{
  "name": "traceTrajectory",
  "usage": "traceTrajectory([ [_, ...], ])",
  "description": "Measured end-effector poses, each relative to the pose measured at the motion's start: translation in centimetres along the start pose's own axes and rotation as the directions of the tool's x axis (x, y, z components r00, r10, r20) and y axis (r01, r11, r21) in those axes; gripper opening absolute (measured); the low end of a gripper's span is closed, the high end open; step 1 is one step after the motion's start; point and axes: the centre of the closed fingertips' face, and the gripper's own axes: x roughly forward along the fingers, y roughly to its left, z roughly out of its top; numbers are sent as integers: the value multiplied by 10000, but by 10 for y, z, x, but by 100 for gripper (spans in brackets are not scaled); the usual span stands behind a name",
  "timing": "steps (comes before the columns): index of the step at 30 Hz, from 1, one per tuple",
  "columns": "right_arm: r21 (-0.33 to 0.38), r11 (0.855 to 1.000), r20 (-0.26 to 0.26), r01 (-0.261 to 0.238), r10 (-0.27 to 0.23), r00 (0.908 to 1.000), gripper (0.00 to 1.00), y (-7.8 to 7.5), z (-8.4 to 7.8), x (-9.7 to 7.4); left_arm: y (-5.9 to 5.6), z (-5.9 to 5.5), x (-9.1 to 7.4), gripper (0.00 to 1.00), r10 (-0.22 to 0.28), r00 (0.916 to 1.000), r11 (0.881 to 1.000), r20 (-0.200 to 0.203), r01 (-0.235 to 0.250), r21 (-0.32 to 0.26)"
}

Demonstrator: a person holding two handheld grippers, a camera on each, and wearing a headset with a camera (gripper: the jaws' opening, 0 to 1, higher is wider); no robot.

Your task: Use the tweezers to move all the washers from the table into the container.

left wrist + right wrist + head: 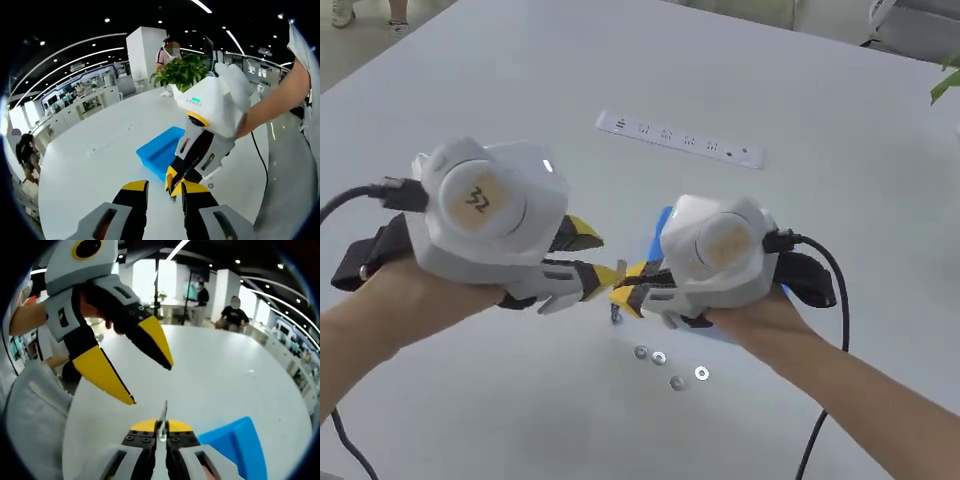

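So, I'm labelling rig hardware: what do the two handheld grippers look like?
Both the left gripper and right gripper have rounded white housings with a tan disc on the back, black jaws tipped in yellow, a black cable plugged in and a black wrist strap. The forearms are bare.

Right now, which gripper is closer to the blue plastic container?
Right. The right gripper is just beside the blue plastic container; the left gripper is farther off, with the right gripper between them.
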Motion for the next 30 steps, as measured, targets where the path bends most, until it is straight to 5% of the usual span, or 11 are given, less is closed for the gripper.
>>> traceTrajectory([
  [10,784,9966,509,240,-280,9983,1,-2,7,-22,-23,-29,-38,55,1186,9929,9887,77,-1174,-928],
  [16,1046,9931,933,523,-622,9937,1,1,17,-45,-34,-28,-55,66,1857,9822,9770,270,-1816,-1116],
  [20,1035,9906,1155,898,-1016,9881,1,0,24,-62,-42,-27,-60,74,2044,9783,9738,341,-1997,-1091],
  [24,1135,9834,1323,1419,-1565,9788,1,-11,28,-76,-52,-26,-62,84,1928,9792,9641,639,-1769,-1979],
  [30,1766,9649,1532,1942,-2218,9630,2,-32,24,-92,-61,-42,-62,91,2160,9735,9496,755,-1915,-2481],
])
